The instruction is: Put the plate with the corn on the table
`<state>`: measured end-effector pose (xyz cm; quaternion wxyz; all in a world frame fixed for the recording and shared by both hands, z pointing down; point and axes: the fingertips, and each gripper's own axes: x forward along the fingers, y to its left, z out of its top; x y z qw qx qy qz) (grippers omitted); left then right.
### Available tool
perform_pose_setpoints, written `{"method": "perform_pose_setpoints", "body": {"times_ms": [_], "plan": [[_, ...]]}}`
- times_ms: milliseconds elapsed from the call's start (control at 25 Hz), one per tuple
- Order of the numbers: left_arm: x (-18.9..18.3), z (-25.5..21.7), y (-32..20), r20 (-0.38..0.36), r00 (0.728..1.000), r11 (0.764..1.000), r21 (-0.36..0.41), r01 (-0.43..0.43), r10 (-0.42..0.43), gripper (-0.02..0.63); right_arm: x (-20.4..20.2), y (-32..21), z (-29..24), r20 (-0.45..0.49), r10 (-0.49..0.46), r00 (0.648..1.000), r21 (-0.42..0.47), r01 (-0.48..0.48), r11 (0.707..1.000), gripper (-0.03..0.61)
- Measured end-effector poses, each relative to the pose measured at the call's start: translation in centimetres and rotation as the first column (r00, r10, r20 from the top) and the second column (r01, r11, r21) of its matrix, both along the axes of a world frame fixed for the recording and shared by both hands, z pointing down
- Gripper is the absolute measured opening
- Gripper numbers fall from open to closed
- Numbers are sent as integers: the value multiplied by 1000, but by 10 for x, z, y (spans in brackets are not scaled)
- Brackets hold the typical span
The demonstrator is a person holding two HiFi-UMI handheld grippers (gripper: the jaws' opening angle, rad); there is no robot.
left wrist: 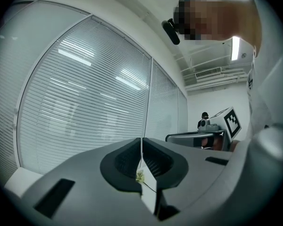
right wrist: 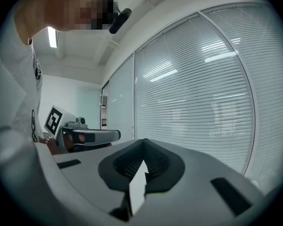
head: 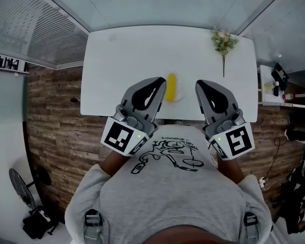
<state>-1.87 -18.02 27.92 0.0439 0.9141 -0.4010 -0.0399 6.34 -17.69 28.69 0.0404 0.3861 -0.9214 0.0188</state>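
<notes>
Corn [head: 171, 87] lying lengthwise on a pale plate [head: 179, 96], at the near edge of the white counter [head: 117, 55], just ahead of both sets of fingers and between them. Left gripper [head: 159, 81] clenched tip to tip on nothing, shown plainly in its own view; right gripper [head: 200, 84] likewise pinched closed and empty. Both held close to the chest, tips aimed toward the plate, neither touching it. Plate seemingly down on the counter, though close to the edge, so probably worth seating further in. To do that well: spread both sets of fingers first, approach the rim from either side, grip rim only, keep it level to stop the corn rolling, slide or lift gently inward, then release. Stay clear of the flower sprig [head: 223, 42] far beyond the right fingers.
</notes>
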Motion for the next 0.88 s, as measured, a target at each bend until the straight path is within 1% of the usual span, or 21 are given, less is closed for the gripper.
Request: {"method": "perform_pose_setpoints", "body": {"times_ms": [880], "plan": [[3, 9, -10, -10, 1000, 1000, -23, 3, -3, 26, 7, -8, -1, -7, 36, 999, 10, -36, 999, 5]]}}
